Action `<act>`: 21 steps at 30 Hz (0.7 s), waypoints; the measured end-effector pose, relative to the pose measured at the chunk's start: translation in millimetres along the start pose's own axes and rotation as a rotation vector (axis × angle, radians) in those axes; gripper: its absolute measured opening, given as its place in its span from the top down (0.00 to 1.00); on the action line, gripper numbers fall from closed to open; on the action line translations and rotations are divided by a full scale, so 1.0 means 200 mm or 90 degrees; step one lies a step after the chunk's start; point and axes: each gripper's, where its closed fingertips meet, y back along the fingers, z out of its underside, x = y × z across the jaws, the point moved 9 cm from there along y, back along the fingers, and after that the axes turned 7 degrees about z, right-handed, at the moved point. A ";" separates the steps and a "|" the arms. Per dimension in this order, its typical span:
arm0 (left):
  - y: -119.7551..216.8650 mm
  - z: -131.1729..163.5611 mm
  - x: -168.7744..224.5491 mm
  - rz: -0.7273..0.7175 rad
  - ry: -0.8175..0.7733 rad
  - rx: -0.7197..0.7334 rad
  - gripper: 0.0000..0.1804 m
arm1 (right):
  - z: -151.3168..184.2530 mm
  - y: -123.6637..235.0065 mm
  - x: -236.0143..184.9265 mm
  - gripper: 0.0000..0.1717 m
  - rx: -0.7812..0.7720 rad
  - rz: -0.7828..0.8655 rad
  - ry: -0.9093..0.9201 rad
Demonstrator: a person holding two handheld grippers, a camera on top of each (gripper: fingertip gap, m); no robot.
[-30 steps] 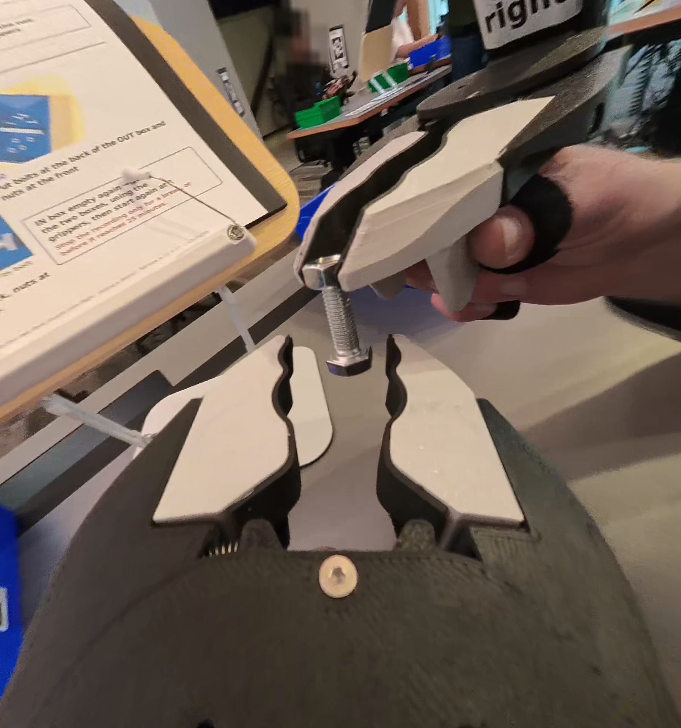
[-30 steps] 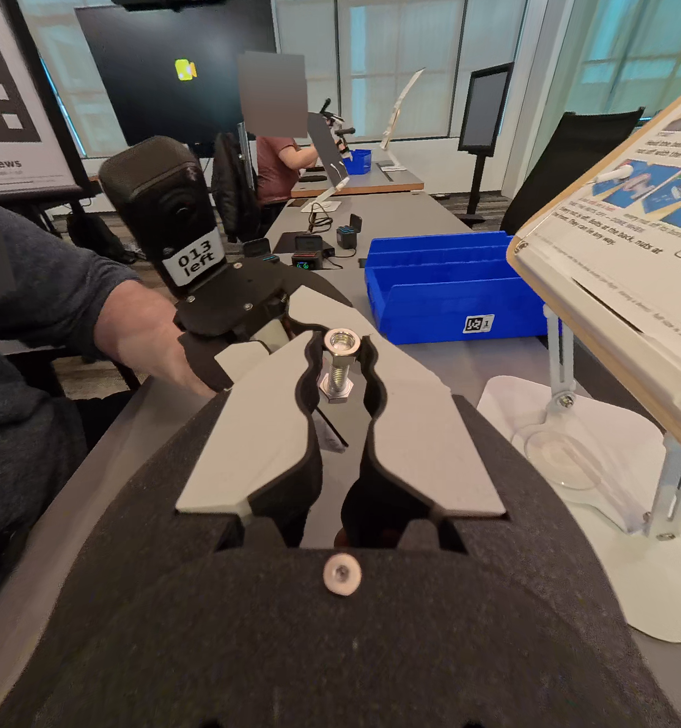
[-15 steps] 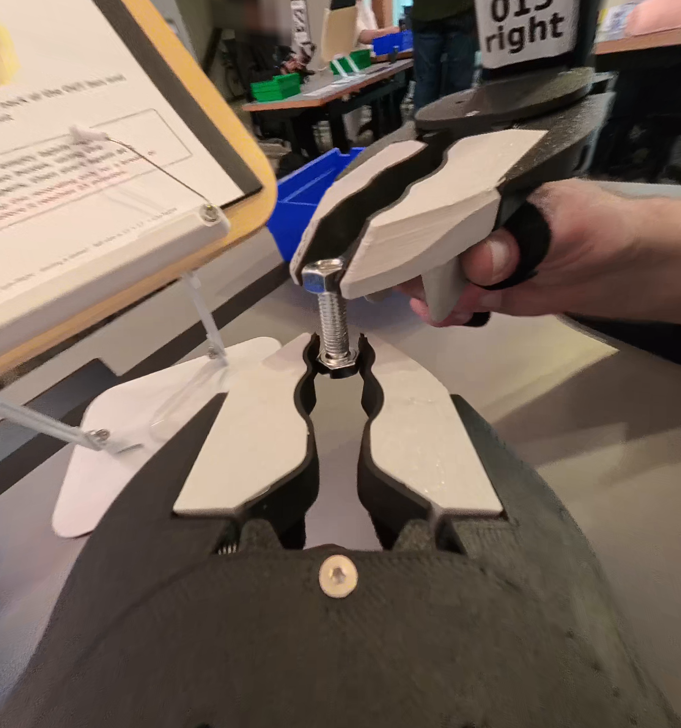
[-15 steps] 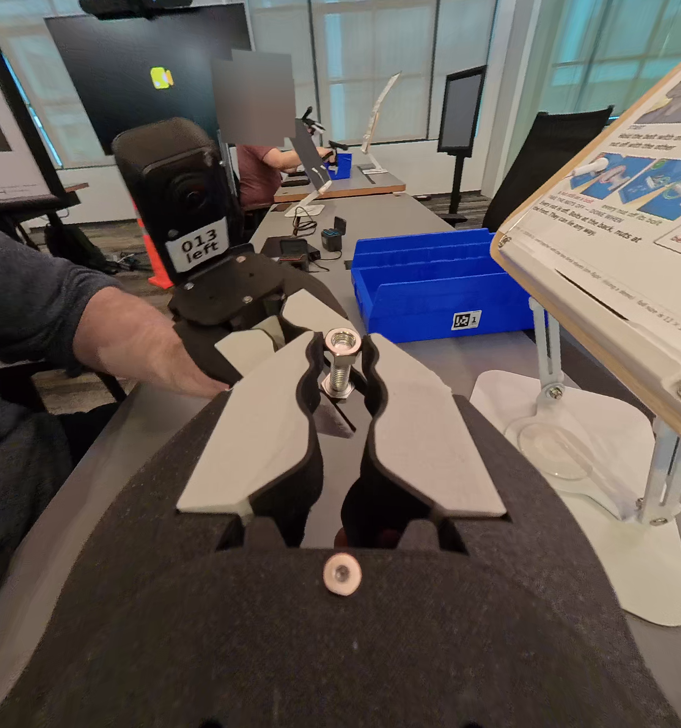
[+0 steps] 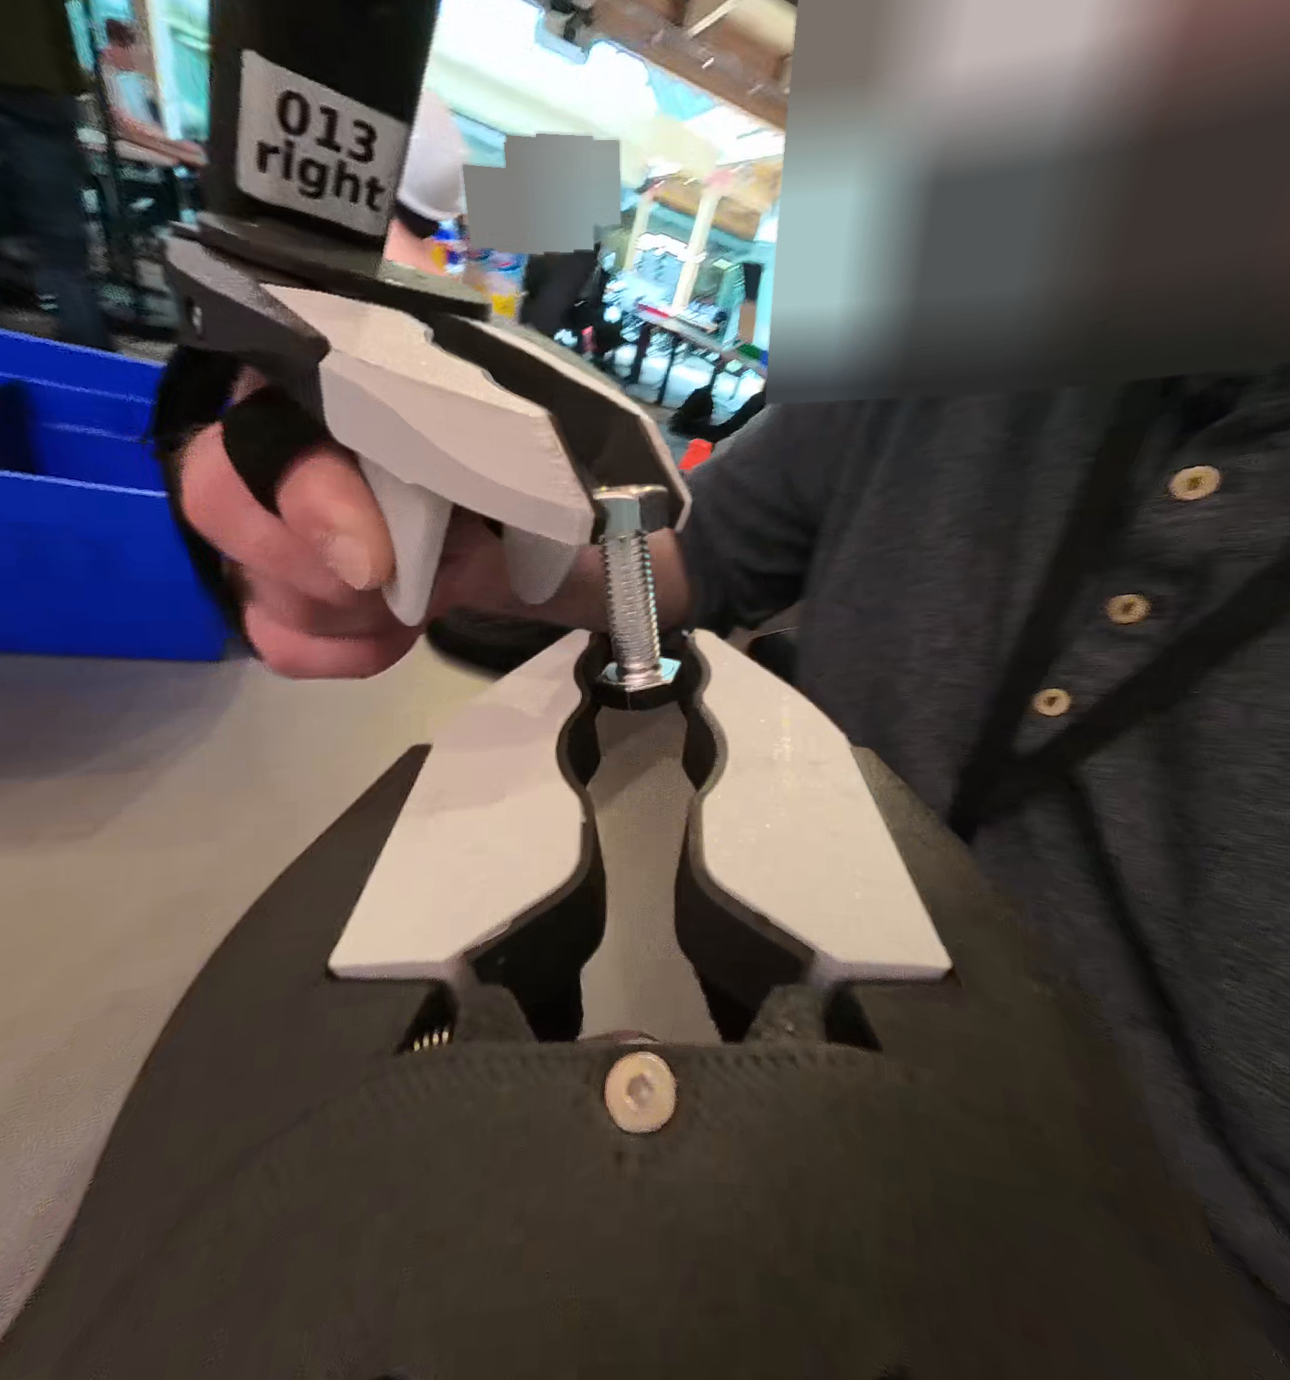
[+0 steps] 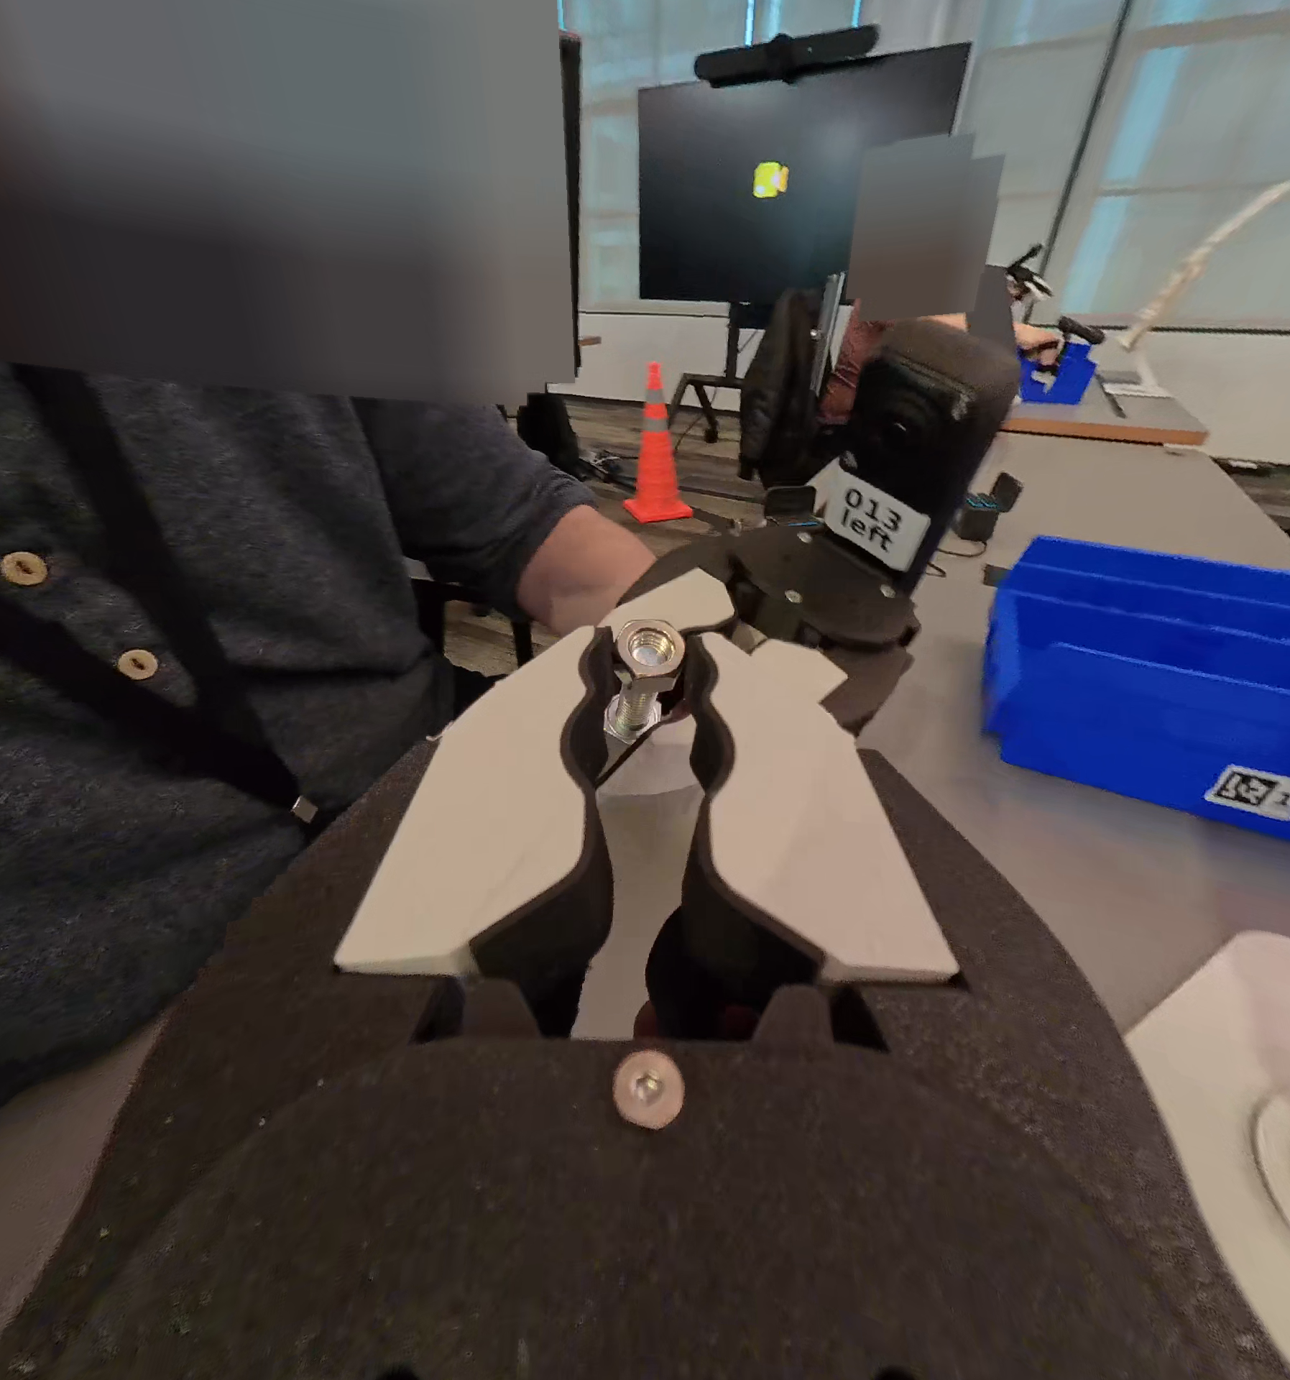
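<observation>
A silver hex bolt (image 5: 629, 597) hangs head-up with a silver nut (image 5: 636, 673) threaded on its lower end. My left gripper (image 5: 636, 676) is shut on the nut, both pads pressed against its flats. My right gripper (image 6: 649, 657) is shut on the bolt's hex head (image 6: 649, 657); in the right wrist view the shank and nut (image 6: 630, 720) show below the head. The right gripper also shows in the left wrist view (image 5: 612, 493), held by a hand above my left fingers. The left gripper shows behind the bolt in the right wrist view (image 6: 709, 597).
A blue bin (image 5: 52, 515) stands on the grey table at the left; it shows at the right in the right wrist view (image 6: 1164, 694). A person in a dark buttoned shirt (image 5: 1075, 635) is close behind the grippers. A white stand base (image 6: 1254, 1120) lies at the lower right. One gripper's finger ends stand about 4 cm off the other's.
My left gripper closed from open onto the nut at the bolt's lower end. Both grippers then swung round together, the paper stand leaving view, so that the views now face the person.
</observation>
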 end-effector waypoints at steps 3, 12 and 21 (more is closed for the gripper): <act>-0.03 0.02 0.02 0.076 0.020 0.029 0.90 | -0.01 -0.01 -0.04 0.89 0.003 -0.038 0.021; -0.16 0.07 0.08 0.254 0.070 0.070 0.89 | -0.04 -0.04 -0.16 0.89 -0.011 -0.136 0.091; -0.13 0.07 0.07 0.230 0.061 0.113 0.90 | -0.05 -0.03 -0.14 0.89 -0.012 -0.106 0.084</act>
